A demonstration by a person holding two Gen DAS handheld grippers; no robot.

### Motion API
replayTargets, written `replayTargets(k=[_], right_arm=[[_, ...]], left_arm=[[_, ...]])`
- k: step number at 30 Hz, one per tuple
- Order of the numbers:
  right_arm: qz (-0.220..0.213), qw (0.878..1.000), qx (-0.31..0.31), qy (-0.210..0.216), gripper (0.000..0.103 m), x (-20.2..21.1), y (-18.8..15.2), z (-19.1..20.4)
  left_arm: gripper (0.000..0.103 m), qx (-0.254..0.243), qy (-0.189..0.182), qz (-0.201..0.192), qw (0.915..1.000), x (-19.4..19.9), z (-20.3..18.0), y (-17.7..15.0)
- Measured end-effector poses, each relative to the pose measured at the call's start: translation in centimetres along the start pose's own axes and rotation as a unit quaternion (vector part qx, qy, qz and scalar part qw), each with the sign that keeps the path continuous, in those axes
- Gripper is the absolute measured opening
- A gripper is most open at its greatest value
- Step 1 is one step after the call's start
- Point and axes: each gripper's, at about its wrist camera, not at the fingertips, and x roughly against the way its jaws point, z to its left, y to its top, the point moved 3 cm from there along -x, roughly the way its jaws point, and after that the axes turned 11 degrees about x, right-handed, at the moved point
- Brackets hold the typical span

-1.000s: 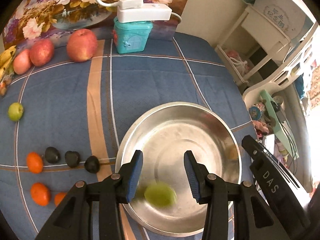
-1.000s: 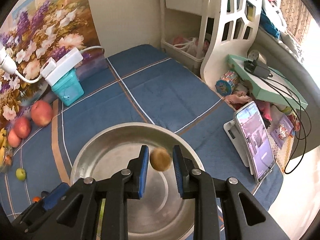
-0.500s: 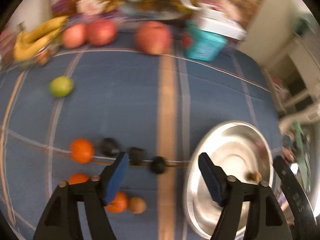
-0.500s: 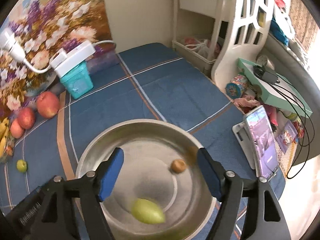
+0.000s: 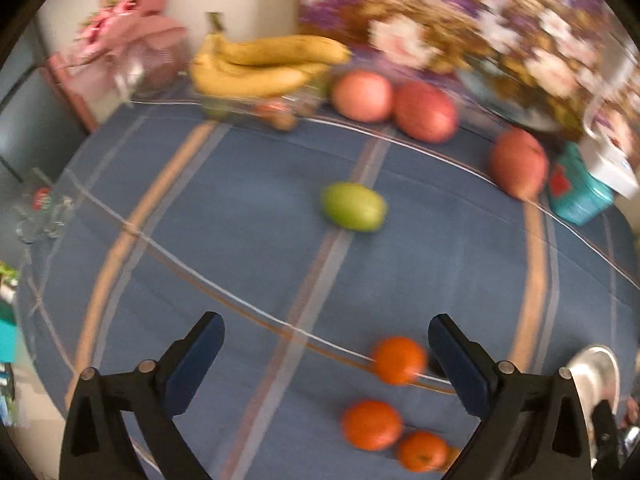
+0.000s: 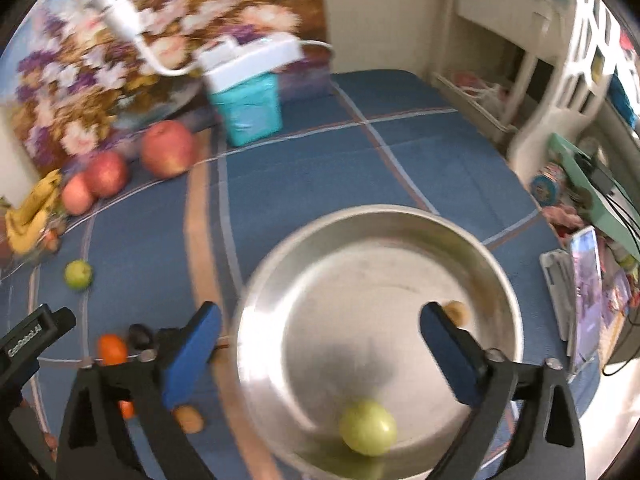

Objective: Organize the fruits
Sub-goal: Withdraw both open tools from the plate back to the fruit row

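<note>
A steel bowl (image 6: pixel 500 276) on the blue plaid cloth holds a green fruit (image 6: pixel 368 427) and a small brown fruit (image 6: pixel 456 310). My right gripper (image 6: pixel 320 332) is open and empty above the bowl. My left gripper (image 5: pixel 326 340) is open and empty over the cloth, facing a second green fruit (image 5: pixel 353 207) that lies well ahead of it. Three oranges (image 5: pixel 398 359) lie near its right finger. Red apples (image 5: pixel 425 111) and bananas (image 5: pixel 260 66) lie at the back. The bowl's rim (image 5: pixel 598 364) shows at the lower right of the left wrist view.
A teal box (image 6: pixel 248 114) with a white power strip on top stands at the back by the floral board. Dark fruits (image 6: pixel 140 335) and a brown one (image 6: pixel 190 420) lie left of the bowl. A phone (image 6: pixel 588 292) on a stand sits at the right edge.
The left gripper swung left from the bowl toward the loose green fruit and oranges. The right gripper stayed open above the bowl; the green and brown fruits rolled inside it.
</note>
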Motion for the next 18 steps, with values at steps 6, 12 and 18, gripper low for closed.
replayTargets(k=[6,12,18], right_arm=[[-0.011,0.999,0.03,0.017,0.101,1.2,-0.4,3.5],[-0.018,0.997,0.052,0.054,0.101,2.3,-1.0,7.1],[-0.009,0.993,0.059,0.104,0.101,2.8,-1.7,9.5]], left_arm=[[0.103,0.035,0.032,-0.03,0.9984,0.3,5.6,1.0],[0.103,0.069,0.032,-0.015,0.997,-0.2,9.9,0.4],[0.103,0.084,0.038,-0.012,0.9957,0.2,12.7,-0.2]])
